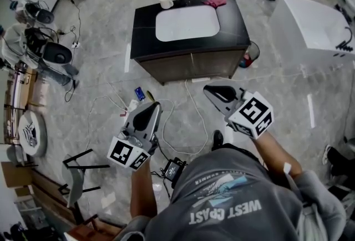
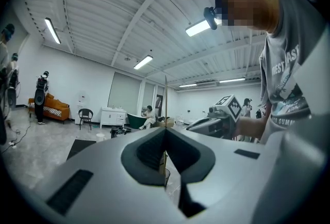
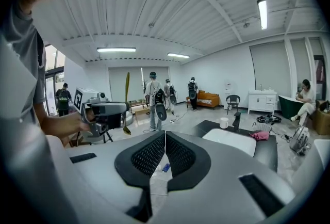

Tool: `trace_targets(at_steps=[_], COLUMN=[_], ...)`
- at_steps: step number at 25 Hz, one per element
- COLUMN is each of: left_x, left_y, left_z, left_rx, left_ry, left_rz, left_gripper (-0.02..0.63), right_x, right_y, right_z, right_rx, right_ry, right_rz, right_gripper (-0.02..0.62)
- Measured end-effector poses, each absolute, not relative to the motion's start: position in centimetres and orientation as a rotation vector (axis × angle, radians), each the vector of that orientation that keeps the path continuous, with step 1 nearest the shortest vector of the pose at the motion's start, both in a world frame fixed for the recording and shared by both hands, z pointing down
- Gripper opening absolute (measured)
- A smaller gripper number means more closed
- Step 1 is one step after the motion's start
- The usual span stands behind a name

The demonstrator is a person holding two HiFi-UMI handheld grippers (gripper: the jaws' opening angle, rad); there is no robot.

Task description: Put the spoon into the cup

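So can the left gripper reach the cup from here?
Probably not yet: the cup sits on the vanity, with floor between it and the left gripper holding the spoon. Nothing blocks; step closer.

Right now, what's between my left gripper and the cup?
In the head view, floor with loose cables, then the dark vanity and its countertop beside the white basin separate the left gripper, shut on the spoon, from the cup.
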State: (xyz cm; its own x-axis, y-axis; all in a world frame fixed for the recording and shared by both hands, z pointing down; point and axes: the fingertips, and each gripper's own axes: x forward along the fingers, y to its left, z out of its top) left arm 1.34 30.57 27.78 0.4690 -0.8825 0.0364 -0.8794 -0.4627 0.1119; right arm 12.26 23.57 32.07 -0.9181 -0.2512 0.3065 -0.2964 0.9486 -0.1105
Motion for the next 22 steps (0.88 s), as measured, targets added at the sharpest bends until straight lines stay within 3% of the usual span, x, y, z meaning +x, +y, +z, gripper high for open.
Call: trace_targets(at_steps=[12, 19, 22], left_x=[4.6, 0.2, -0.6], left_y=[22.4, 16.7, 14.3], left_z=[26.3, 29.4, 26.7], left_rx=[2.656, 2.637, 2.717], left_ry=[-1.498, -1.324, -1.266], left_rz=[-0.026, -0.12, -0.148], left_gripper=[0.0, 0.0, 0.0], right_x=[15.0, 13.9, 14.9], right_y=[16.6, 12.1, 10.7], right_z=[33.9, 34.5, 32.9], right_rx=[0.441, 0.606, 0.747], right_ry=[-2.773, -2.733, -2.73], right_rz=[0.292, 0.28, 0.299], right_gripper=[0.032, 0.032, 0.032])
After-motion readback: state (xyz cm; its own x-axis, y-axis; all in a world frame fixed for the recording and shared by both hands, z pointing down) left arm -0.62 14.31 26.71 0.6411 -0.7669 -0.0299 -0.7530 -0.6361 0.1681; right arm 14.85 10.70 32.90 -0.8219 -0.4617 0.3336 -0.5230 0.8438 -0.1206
